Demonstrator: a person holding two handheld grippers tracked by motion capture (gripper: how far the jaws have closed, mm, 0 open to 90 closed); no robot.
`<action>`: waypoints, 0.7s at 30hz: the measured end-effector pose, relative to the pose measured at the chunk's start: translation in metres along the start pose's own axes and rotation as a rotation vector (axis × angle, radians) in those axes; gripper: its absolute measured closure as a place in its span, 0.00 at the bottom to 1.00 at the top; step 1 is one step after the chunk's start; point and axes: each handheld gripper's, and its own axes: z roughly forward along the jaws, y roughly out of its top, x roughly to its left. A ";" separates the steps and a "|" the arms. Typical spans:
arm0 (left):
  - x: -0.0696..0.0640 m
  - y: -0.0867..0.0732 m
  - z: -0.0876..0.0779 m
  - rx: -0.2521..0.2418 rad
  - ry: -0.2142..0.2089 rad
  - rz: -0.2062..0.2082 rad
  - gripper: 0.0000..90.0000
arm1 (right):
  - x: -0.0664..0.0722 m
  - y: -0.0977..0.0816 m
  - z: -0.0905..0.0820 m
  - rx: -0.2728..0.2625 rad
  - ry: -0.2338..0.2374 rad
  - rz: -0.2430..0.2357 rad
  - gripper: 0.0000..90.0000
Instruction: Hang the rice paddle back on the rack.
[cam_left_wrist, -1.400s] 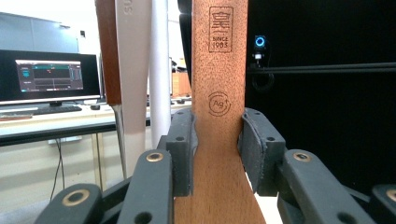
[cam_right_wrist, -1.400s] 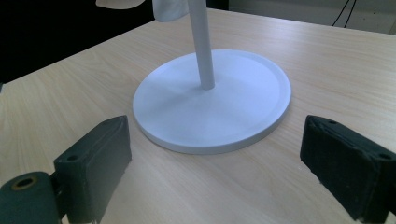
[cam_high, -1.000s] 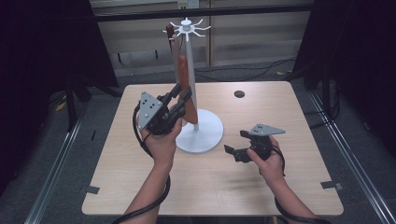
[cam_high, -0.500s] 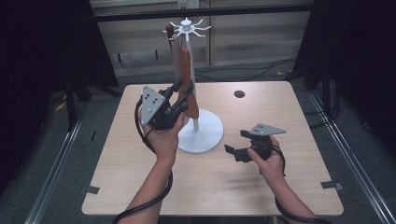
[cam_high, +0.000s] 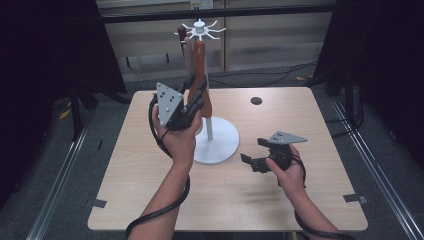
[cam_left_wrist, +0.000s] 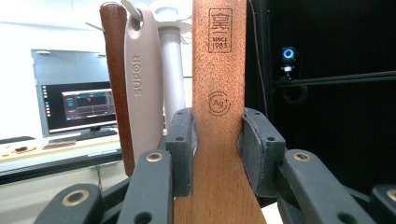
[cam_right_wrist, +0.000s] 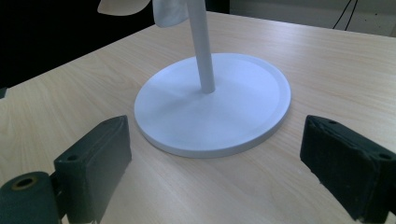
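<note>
A white utensil stand (cam_high: 209, 125) rises from its round base (cam_right_wrist: 243, 107) at the table's middle, with a ring of hooks (cam_high: 201, 29) on top. My left gripper (cam_high: 196, 96) is shut on a wooden spatula (cam_high: 199, 62), held upright beside the pole with its handle end just under the hooks. In the left gripper view the pads (cam_left_wrist: 181, 149) clamp the spatula's neck (cam_left_wrist: 219, 93). A dark brown handle (cam_left_wrist: 114, 70) and a beige one marked SUPOR (cam_left_wrist: 142, 84) hang from the hooks behind it. My right gripper (cam_high: 251, 155) rests open on the table right of the base, facing it (cam_right_wrist: 219, 163).
A small black disc (cam_high: 256, 100) lies near the table's far right. The light wooden table (cam_high: 250, 200) has tape marks at its front corners. Dark curtains and floor rails flank both sides. A lit monitor (cam_left_wrist: 88, 105) stands far behind the stand.
My left hand has lifted the wooden spatula higher along the pole, bringing its handle end close under the hooks. The right hand and its gripper have stayed put.
</note>
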 end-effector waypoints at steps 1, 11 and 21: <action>-0.001 0.000 0.002 0.000 0.009 -0.003 0.74 | 0.000 0.000 0.000 -0.002 0.001 -0.001 0.10; -0.003 -0.003 0.014 0.017 0.049 0.005 0.74 | -0.001 0.002 -0.003 -0.017 0.010 0.008 0.10; 0.001 -0.010 0.021 0.030 0.087 -0.008 0.74 | -0.001 0.002 -0.003 -0.017 0.011 0.007 0.10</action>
